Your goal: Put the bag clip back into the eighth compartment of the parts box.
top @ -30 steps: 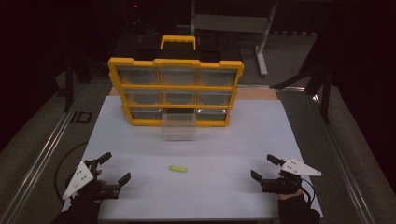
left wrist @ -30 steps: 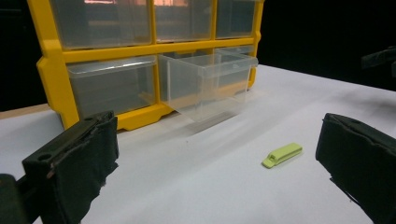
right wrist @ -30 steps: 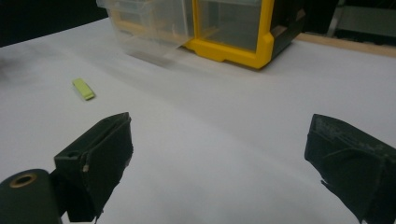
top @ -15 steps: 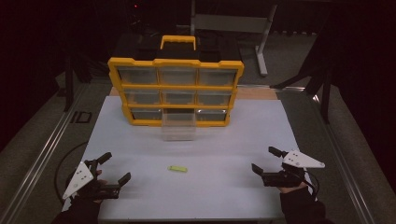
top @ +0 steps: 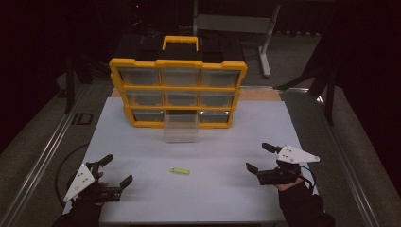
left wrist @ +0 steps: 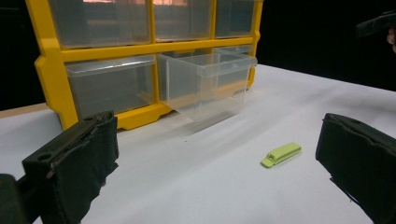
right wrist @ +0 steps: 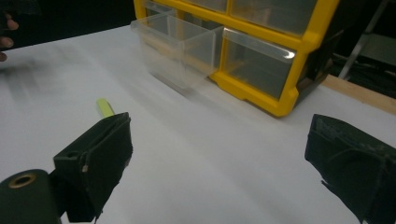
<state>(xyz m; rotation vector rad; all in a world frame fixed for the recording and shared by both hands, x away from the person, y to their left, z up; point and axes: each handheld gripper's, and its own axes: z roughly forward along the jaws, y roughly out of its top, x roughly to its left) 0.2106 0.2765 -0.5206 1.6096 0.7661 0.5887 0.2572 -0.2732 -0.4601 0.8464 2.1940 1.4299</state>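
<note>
Green clip (top: pixel 180 171) lying alone on the white table (top: pixel 142 146), between two wide-open, empty grippers.

High view: the clip lies flat near the table's middle front, well apart from the left gripper (top: pixel 111 172) at the near left corner and the right gripper (top: pixel 260 157) at the near right. Behind it one clear drawer (top: pixel 181 128) sticks out of the bottom row of the yellow organizer (top: pixel 178 90).
Left gripper view: the clip (left wrist: pixel 281 154) lies between the spread jaws, nearer the right one, in front of the pulled-out drawer (left wrist: pixel 208 84).
Right gripper view: the clip (right wrist: pixel 105 108) peeks out just above the left jaw; both jaws stand wide apart with nothing in them, the drawer (right wrist: pixel 180 49) beyond.
</note>
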